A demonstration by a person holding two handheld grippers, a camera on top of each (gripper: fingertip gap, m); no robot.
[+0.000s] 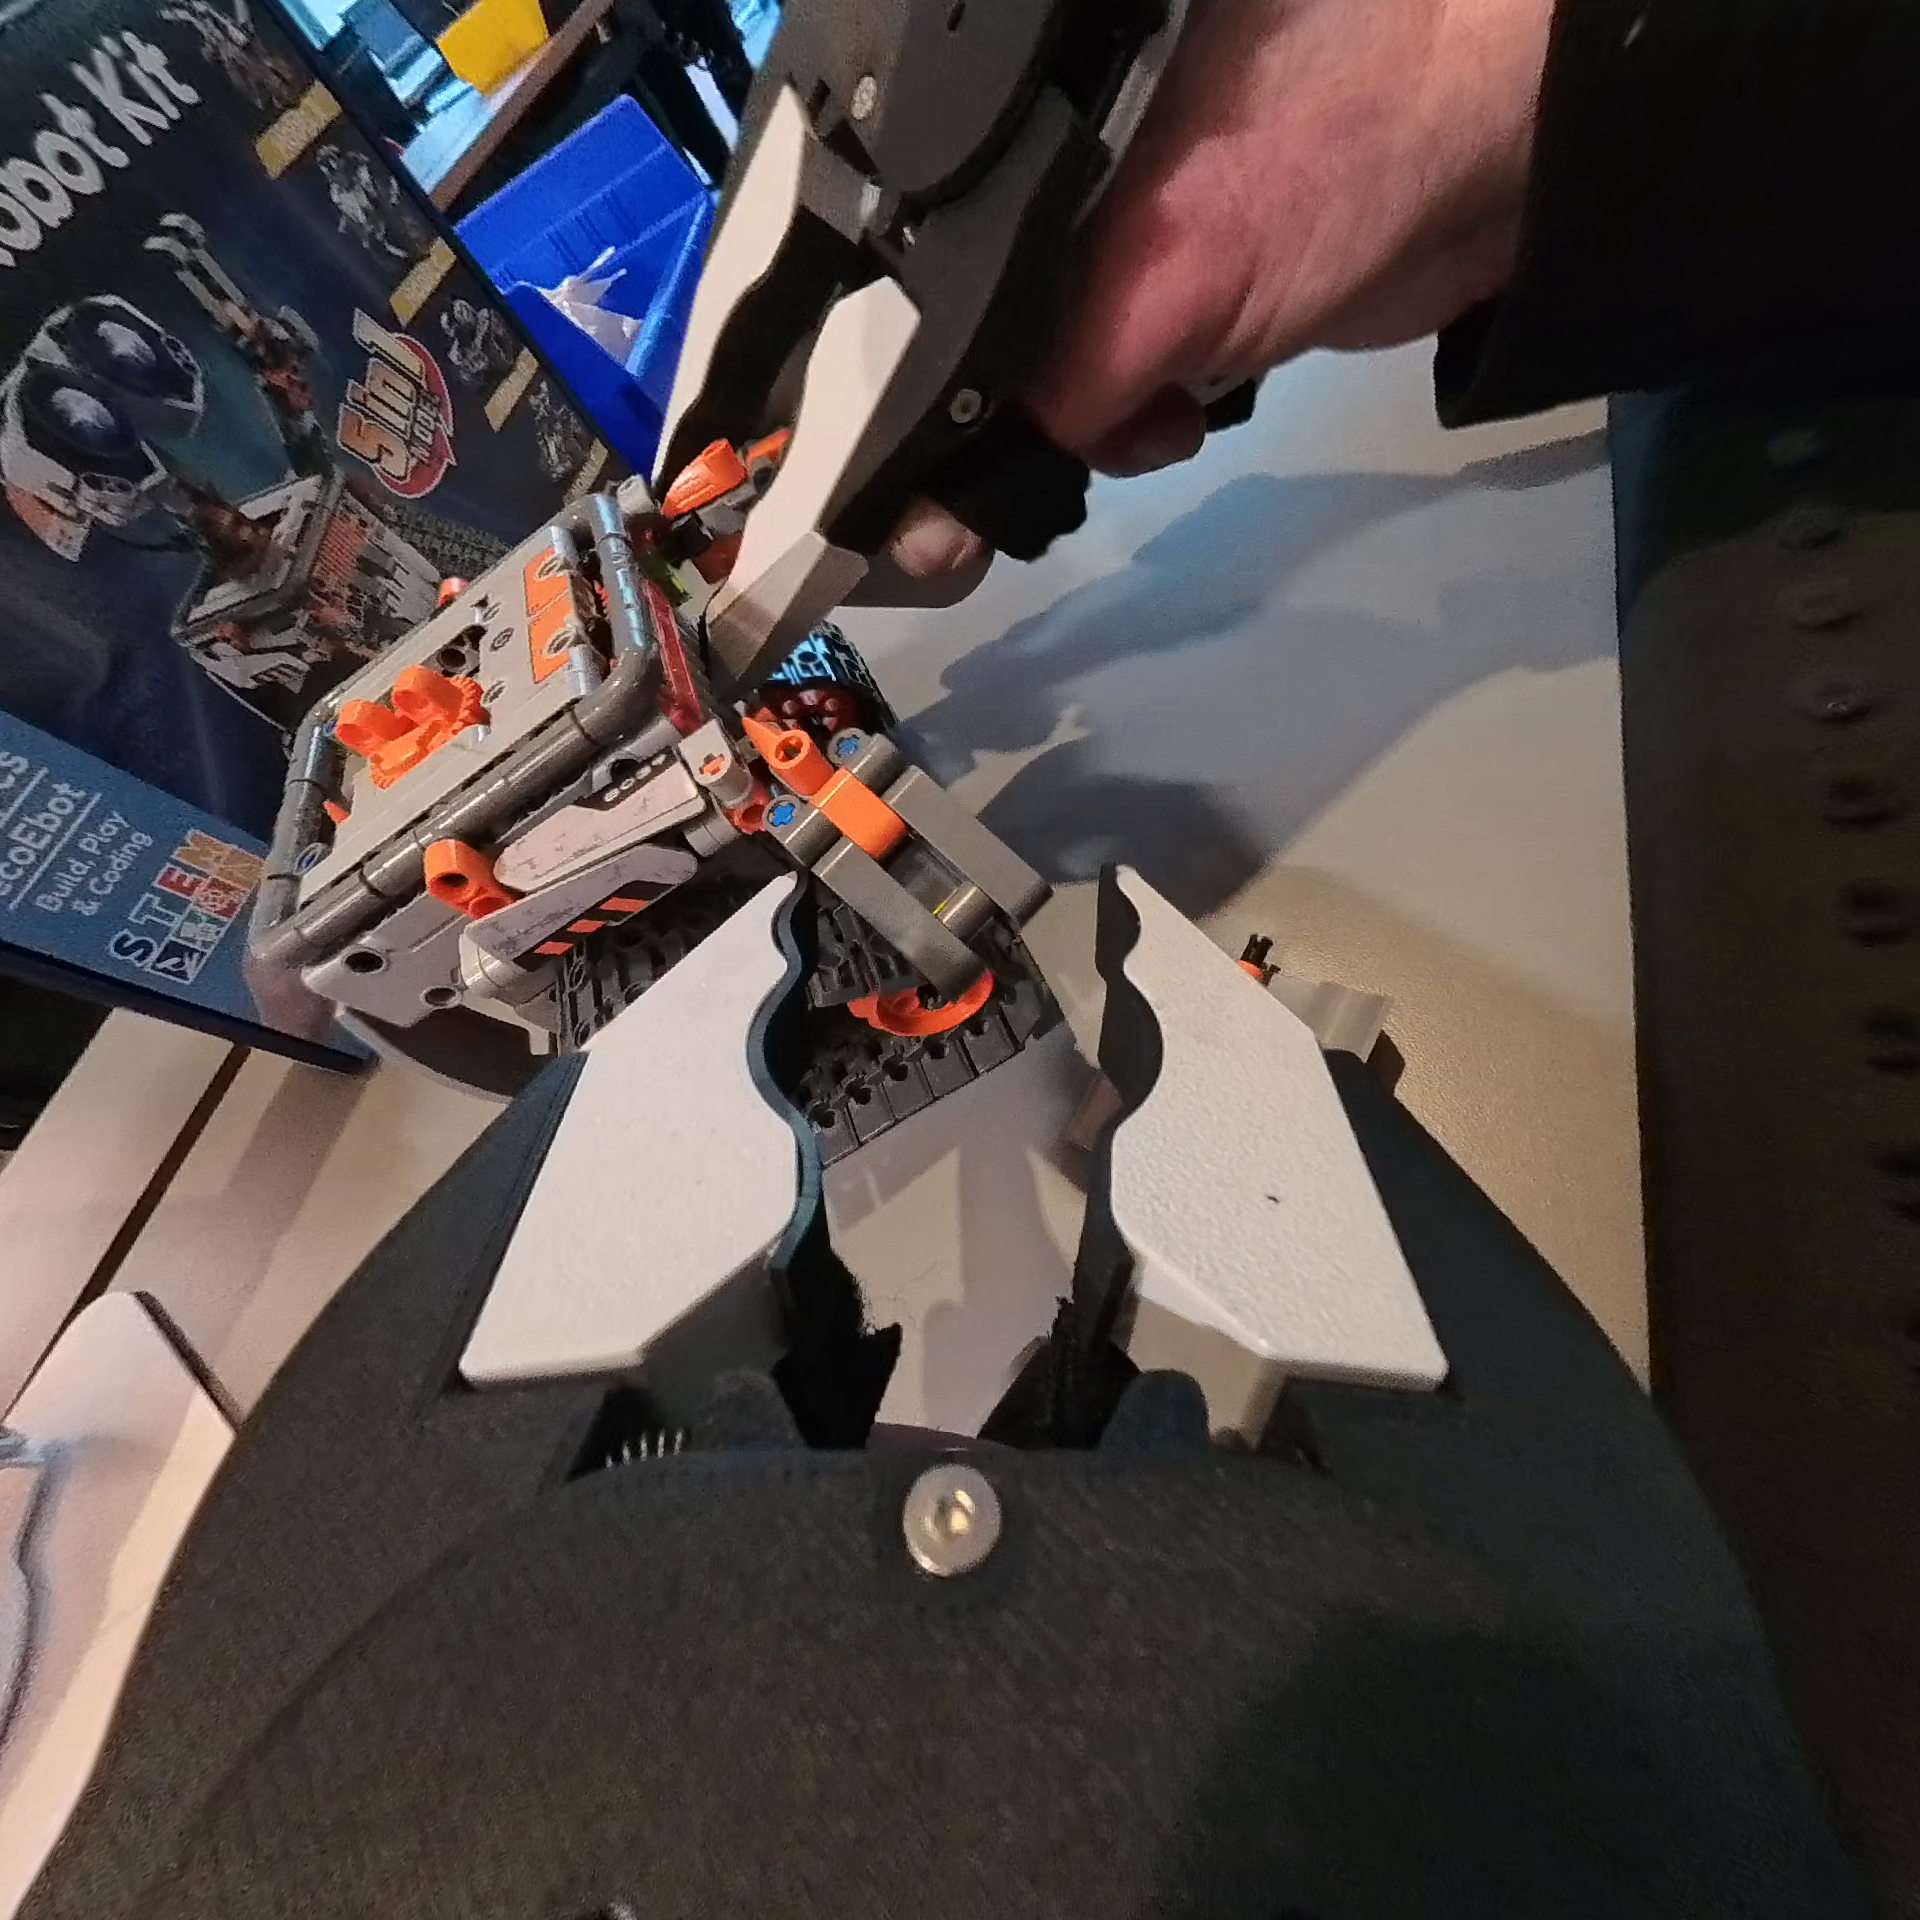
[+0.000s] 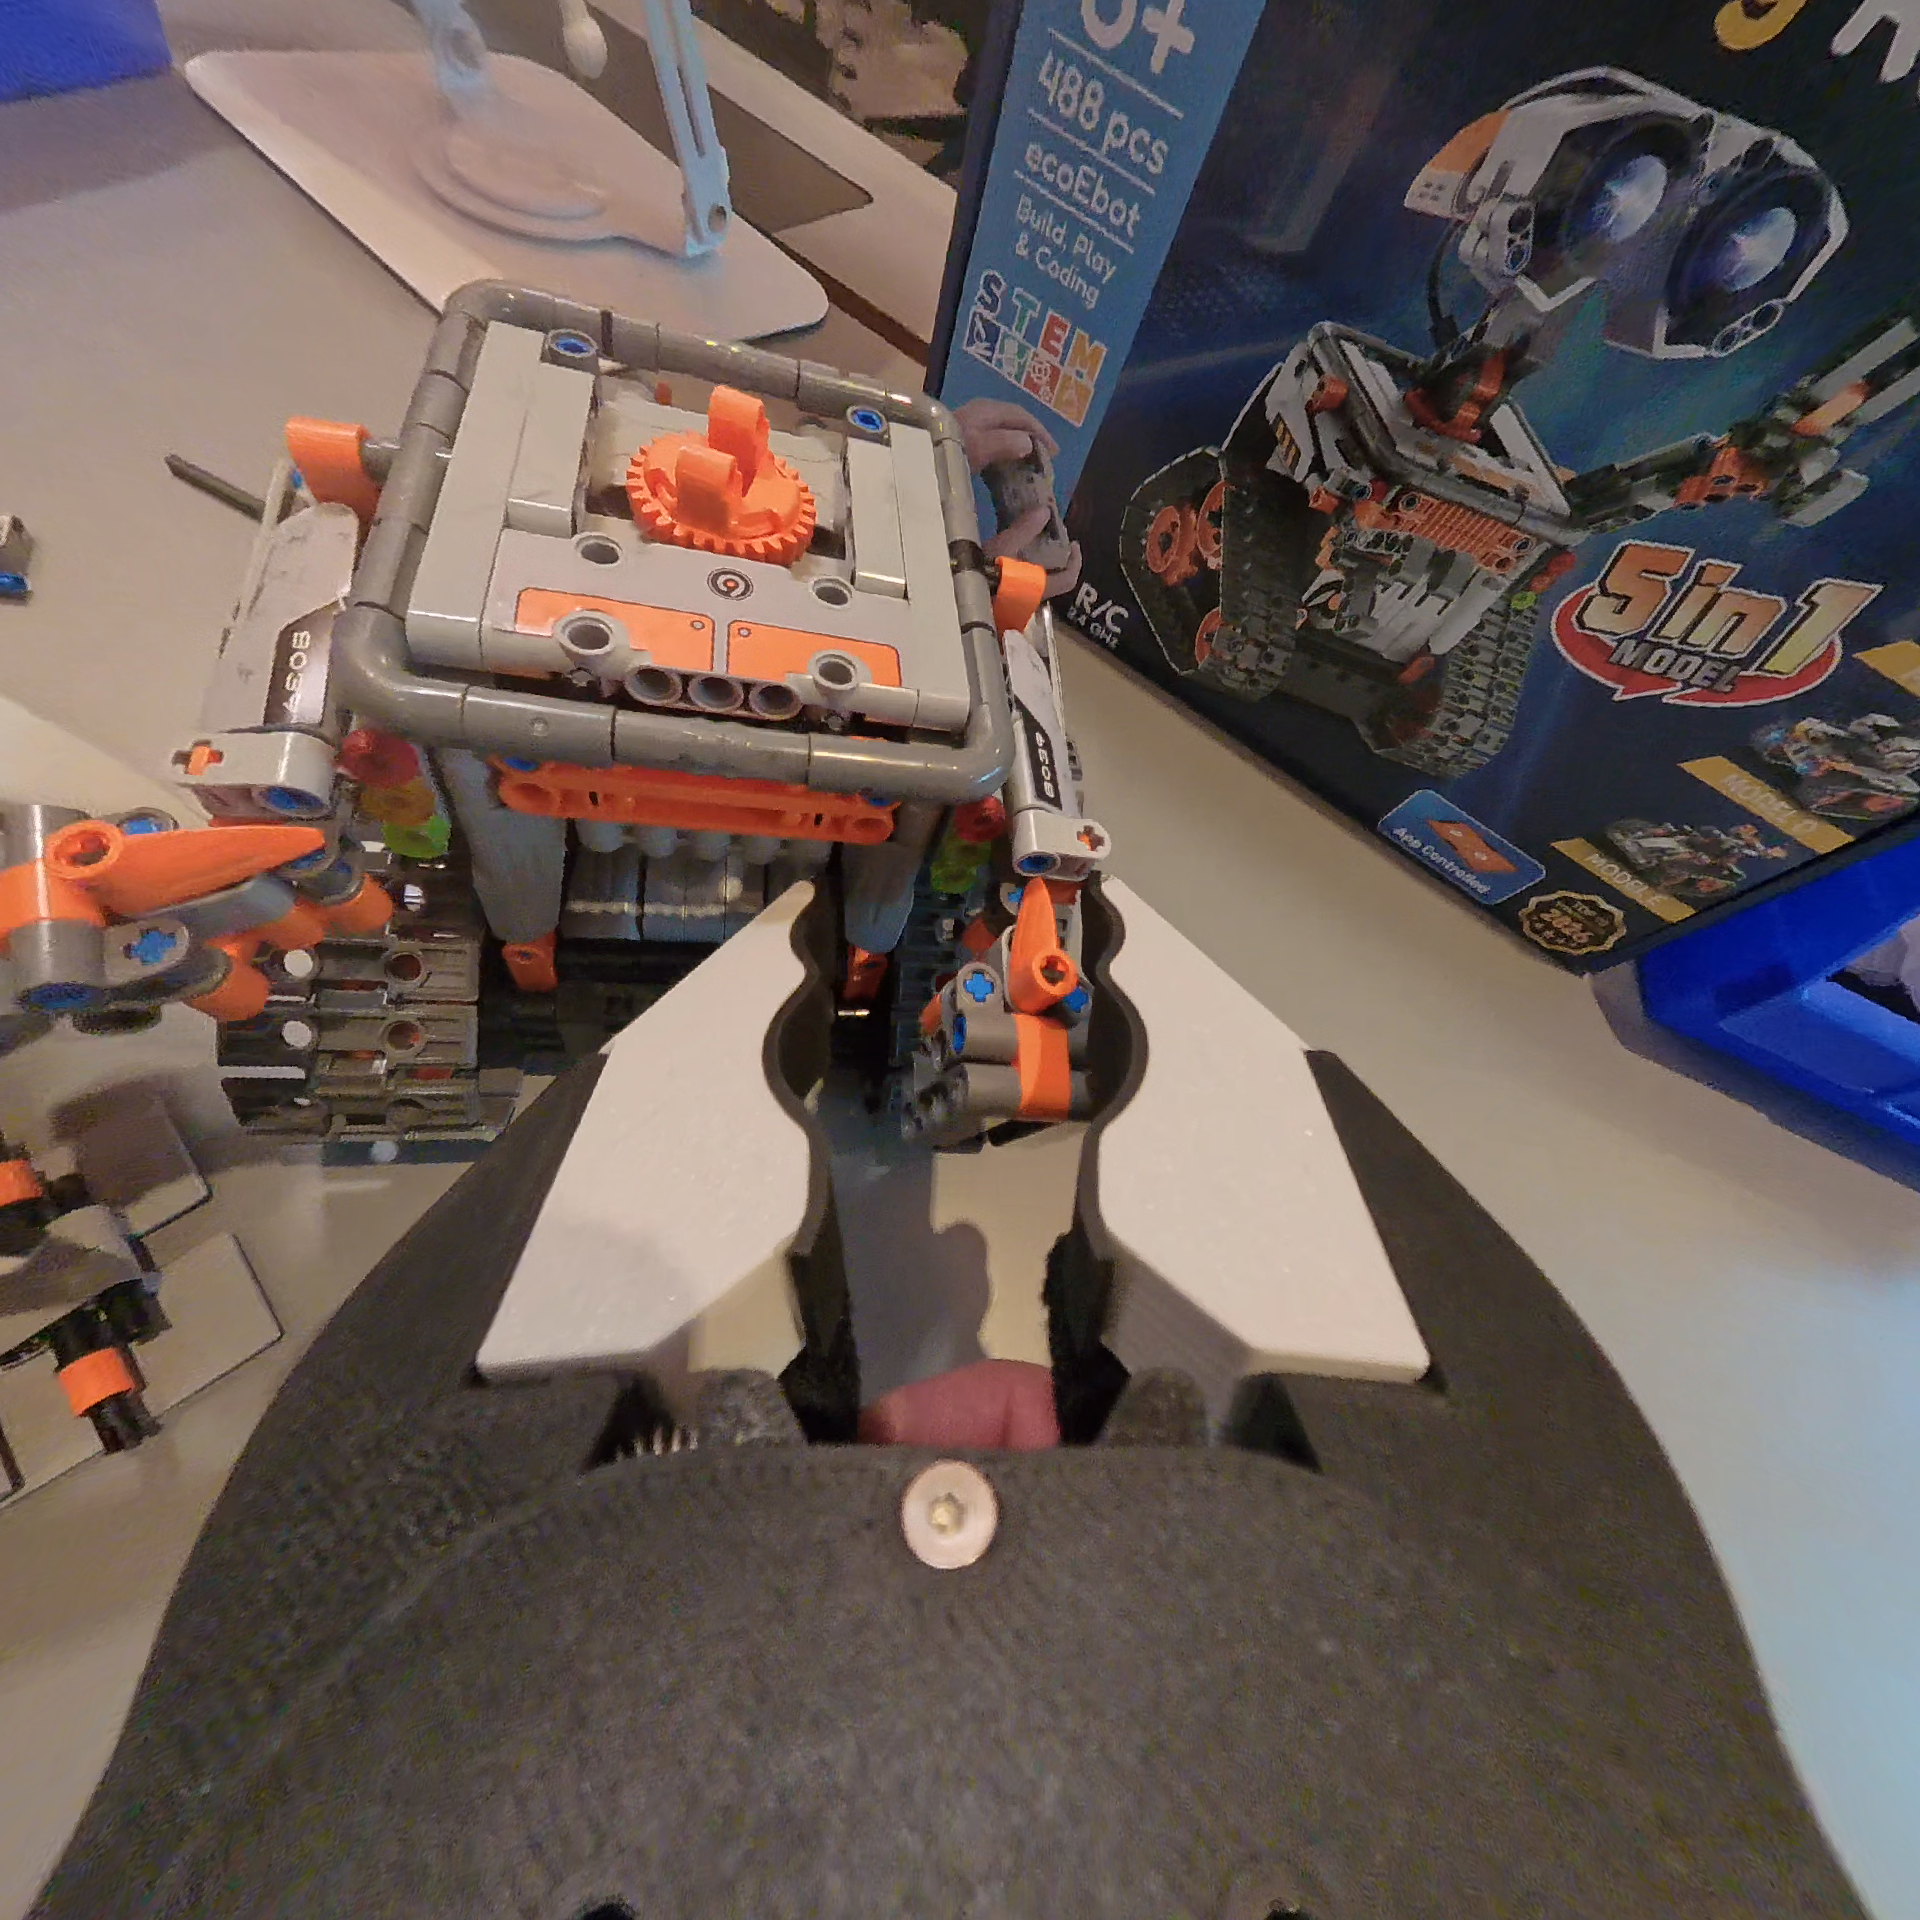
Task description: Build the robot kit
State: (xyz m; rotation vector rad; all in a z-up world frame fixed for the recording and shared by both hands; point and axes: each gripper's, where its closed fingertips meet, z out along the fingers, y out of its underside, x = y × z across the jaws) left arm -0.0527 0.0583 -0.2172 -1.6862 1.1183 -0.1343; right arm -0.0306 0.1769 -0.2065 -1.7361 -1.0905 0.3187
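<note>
While both grippers worked at one toy, the scene read as follows.

Left gripper: the left gripper (image 1: 956, 914) had its jaws parted, with a clear gap between the pale fingers (image 1: 665, 1143); the tracked end of the brick-built robot (image 1: 582, 769) sat in that gap. Whether the pads touched the treads could not be told.

Right gripper: the right gripper (image 2: 956, 935) (image 1: 717, 582) also stood parted, its pale fingers (image 2: 686, 1132) on either side of a small grey and orange arm piece (image 2: 1013, 1039) at the robot's side. Contact with that piece could not be told. In the left wrist view it came down from above onto the top edge of the robot, held by a person's hand (image 1: 1278, 239) in a dark sleeve.

Robot: the brick-built robot (image 2: 675, 644), grey with orange parts and black treads, lay straight ahead of both grippers on the pale table (image 2: 1507, 1351), with an orange gear (image 2: 717, 499) on its square top.

Beyond the robot: a dark blue kit box (image 2: 1507, 436) (image 1: 208, 436) stood upright just behind it, to the right gripper's right.

Farther right: a blue bin (image 2: 1787, 1018) (image 1: 592, 239) sat beside the box.

Left of the right gripper: loose orange and grey pieces (image 2: 125, 914) lay near the treads, and a white stand base (image 2: 499, 177) lay farther ahead.
</note>
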